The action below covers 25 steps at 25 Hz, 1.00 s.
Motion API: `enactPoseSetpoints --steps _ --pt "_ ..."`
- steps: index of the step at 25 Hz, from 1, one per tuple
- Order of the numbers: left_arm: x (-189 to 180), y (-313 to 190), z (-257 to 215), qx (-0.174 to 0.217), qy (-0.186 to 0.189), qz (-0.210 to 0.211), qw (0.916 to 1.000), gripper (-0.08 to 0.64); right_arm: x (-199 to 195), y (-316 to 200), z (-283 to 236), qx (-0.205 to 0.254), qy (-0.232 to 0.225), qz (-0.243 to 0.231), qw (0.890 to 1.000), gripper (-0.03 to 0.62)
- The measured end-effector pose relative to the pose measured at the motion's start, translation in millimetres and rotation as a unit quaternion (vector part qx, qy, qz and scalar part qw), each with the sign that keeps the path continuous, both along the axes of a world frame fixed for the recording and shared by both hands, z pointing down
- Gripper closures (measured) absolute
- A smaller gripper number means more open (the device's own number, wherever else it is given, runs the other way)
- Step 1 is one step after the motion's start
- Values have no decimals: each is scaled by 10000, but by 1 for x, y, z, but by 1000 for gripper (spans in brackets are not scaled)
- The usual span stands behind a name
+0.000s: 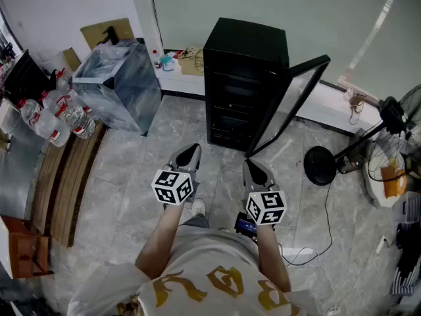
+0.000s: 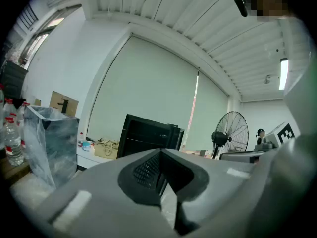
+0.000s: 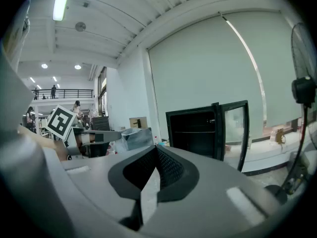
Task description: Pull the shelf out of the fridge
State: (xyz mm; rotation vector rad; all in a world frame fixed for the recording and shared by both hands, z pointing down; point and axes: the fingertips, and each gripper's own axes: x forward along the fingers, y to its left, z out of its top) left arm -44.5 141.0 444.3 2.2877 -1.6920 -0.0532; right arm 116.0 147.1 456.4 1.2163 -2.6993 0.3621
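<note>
Black fridge (image 1: 245, 84), door (image 1: 289, 104) swung open; bin (image 1: 118, 84) left, fan (image 1: 395, 147) right.
Left gripper (image 1: 191, 151) and right gripper (image 1: 253, 166) both closed, empty, held short of fridge.

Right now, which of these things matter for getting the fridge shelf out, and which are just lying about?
For the job: black fridge, its open glass door, fridge shelf, left hand-held gripper, right hand-held gripper.
Lying about: water bottles, clear plastic bin, standing fan, cardboard box.

Gold letters (image 1: 220, 283) on the person's shirt (image 1: 217, 255) are cut off and unreadable; no other text can be read.
</note>
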Motion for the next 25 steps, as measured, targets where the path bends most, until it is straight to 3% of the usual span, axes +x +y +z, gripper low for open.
enactPoseSetpoints --steps 3,11,13,17,25 --pt "5 5 3 -55 -195 -16 9998 560 6 3 1 -20 9 84 10000 571" --pt "7 13 1 -23 -24 -250 9997 560 19 12 8 -144 -228 8 9996 569" --pt "10 15 -2 74 221 -250 9994 555 23 13 8 -110 -269 46 9996 569" --pt "10 8 -3 79 1061 -267 9940 451 31 6 6 -60 -218 109 9997 522" --pt "5 -49 18 -126 1536 -262 9877 417 28 -38 25 -198 -146 107 9996 503"
